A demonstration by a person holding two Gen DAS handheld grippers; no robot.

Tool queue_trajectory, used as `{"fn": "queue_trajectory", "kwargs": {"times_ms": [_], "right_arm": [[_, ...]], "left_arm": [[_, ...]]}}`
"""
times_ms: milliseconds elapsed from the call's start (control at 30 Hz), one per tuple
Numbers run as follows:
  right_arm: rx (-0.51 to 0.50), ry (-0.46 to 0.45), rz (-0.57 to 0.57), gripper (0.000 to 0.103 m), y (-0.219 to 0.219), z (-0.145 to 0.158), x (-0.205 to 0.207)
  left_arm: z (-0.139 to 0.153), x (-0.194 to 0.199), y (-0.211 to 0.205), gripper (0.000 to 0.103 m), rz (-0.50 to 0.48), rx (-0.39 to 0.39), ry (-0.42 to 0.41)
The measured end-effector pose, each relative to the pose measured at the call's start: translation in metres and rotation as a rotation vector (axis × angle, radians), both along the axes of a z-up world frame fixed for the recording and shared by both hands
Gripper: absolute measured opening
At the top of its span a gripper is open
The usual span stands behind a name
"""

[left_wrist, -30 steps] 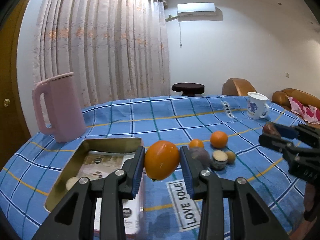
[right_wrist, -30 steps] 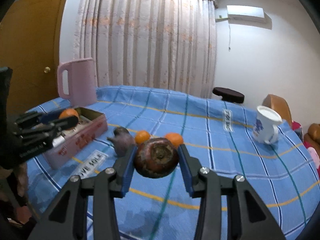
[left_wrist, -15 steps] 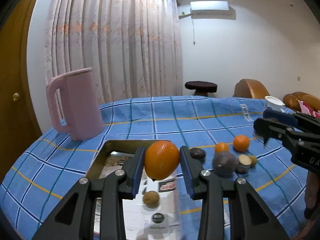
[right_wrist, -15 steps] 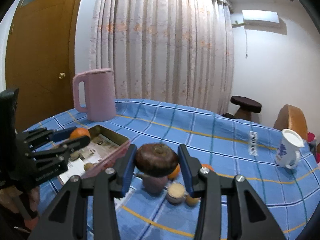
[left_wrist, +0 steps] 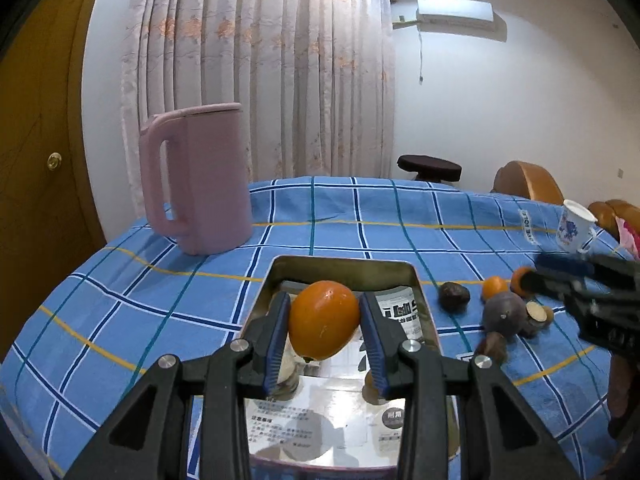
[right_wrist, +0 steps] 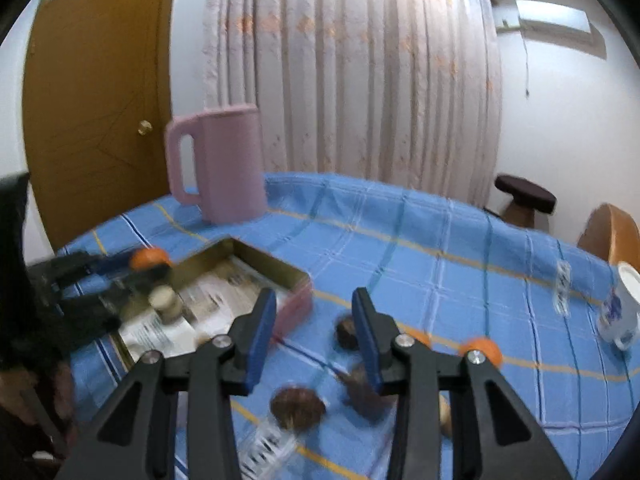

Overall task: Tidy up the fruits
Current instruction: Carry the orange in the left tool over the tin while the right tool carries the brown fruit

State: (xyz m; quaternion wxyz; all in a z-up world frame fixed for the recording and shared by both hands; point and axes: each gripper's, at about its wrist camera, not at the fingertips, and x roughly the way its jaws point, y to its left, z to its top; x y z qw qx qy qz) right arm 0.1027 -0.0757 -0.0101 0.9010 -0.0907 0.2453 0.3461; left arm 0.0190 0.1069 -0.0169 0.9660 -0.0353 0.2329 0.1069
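My left gripper [left_wrist: 324, 330] is shut on an orange [left_wrist: 323, 320] and holds it over the gold metal tin [left_wrist: 344, 266], which is lined with printed paper. The tin also shows in the right wrist view [right_wrist: 256, 258], with small round fruits inside. My right gripper [right_wrist: 314, 332] is open and empty above the blue checked cloth, just right of the tin. The dark brown fruit [right_wrist: 297, 407] lies on the cloth below it. Loose fruits lie right of the tin: a dark one [left_wrist: 453, 297], small oranges [left_wrist: 495, 288] and a purple one [left_wrist: 505, 314].
A pink jug [left_wrist: 200, 178] stands at the back left of the table. A white mug with blue print [left_wrist: 574, 227] stands at the far right. A dark stool [left_wrist: 429, 166] and brown chairs are beyond the table.
My right gripper has opened and the dark brown fruit has dropped onto the cloth. My left gripper has moved further over the tin with the orange.
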Motion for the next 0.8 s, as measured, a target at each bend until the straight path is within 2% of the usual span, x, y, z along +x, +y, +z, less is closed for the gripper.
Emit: {"fn": "queue_trajectory", "kwargs": {"times_ms": [100,233,400,533,633,800], "right_arm": [[-0.036,0.051,0.001,0.045,-0.011,-0.017,-0.005],[-0.098,0.074,0.007,0.045,0.000,-0.036,-0.004],[-0.119,0.076,0.060,0.045,0.021,-0.038,-0.002],[-0.212,0.092,0.070,0.043,0.042,-0.050,0.002],[-0.309,0.083,0.030,0.046,0.052,-0.064,0.007],[-0.290,0.095,0.026,0.039,0.043,-0.061,0.008]], "left_arm": [[-0.002,-0.002,0.000,0.037,-0.007,-0.023,-0.001],[-0.007,-0.002,-0.003,0.037,-0.020,-0.028,0.015],[-0.006,-0.003,0.001,0.037,-0.007,-0.021,0.016],[-0.008,-0.002,0.004,0.037,-0.004,-0.020,0.021],[-0.010,-0.003,0.008,0.037,0.000,-0.024,0.026],[-0.013,-0.001,0.018,0.037,0.018,-0.030,0.038]]}}
